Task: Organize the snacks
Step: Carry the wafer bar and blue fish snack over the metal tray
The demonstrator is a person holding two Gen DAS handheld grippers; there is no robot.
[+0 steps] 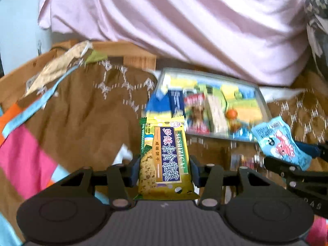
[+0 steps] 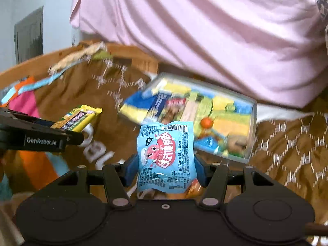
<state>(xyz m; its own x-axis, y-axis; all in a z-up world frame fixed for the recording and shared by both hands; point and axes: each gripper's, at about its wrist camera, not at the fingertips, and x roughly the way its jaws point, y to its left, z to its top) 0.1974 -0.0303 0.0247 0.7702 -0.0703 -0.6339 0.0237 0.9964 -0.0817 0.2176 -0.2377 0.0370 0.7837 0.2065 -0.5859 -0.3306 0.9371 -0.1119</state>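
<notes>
My left gripper (image 1: 164, 169) is shut on a yellow-green cracker packet (image 1: 164, 155) and holds it upright above the brown cloth. My right gripper (image 2: 165, 167) is shut on a light blue snack packet (image 2: 166, 155) with a red cartoon figure. Each shows in the other view: the blue packet (image 1: 280, 141) at the right of the left wrist view, the cracker packet (image 2: 78, 119) at the left of the right wrist view. A clear plastic box (image 1: 264, 102) holding several snack packets lies ahead of both grippers, and also shows in the right wrist view (image 2: 253, 127).
A brown patterned cloth (image 1: 86, 106) covers the surface, with pink, orange and blue fabric (image 1: 24, 151) at the left. A wooden rim (image 2: 41, 59) curves behind. A person in a pink shirt (image 1: 184, 24) stands close behind the box.
</notes>
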